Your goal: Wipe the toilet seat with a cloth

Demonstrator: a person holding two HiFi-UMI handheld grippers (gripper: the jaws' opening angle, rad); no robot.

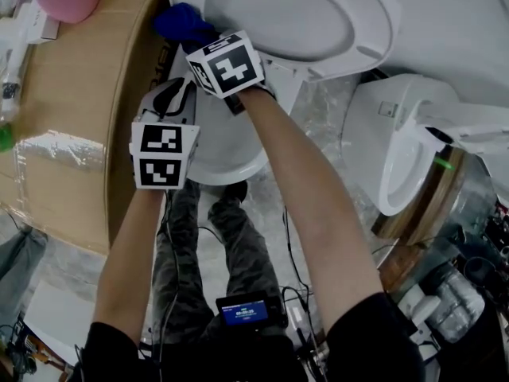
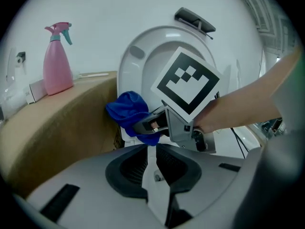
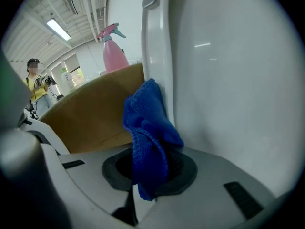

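Clamps blue cloth (image 3: 151,142) in right gripper (image 3: 150,174), bunched against raised toilet seat's (image 3: 228,80) left edge. Hangs left gripper (image 2: 152,168) just behind, jaws barely parted, empty.

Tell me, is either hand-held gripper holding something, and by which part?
The right hand-held gripper pinches the blue cloth by a bunched fold near its lower end. The left hand-held gripper holds nothing.

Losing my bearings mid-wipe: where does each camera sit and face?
Head view: on the person's head, steeply down at left gripper, right gripper, forearms, legs, raised white plastic toilet lid.
Left gripper view: on it, along barely parted empty jaws toward right gripper and forearm.
Right gripper view: on it, along jaws clamping crumpled blue cloth, beside lid; no limb visible.
Shared: both gripper views show cloth, lid, pink plastic spray bottle.
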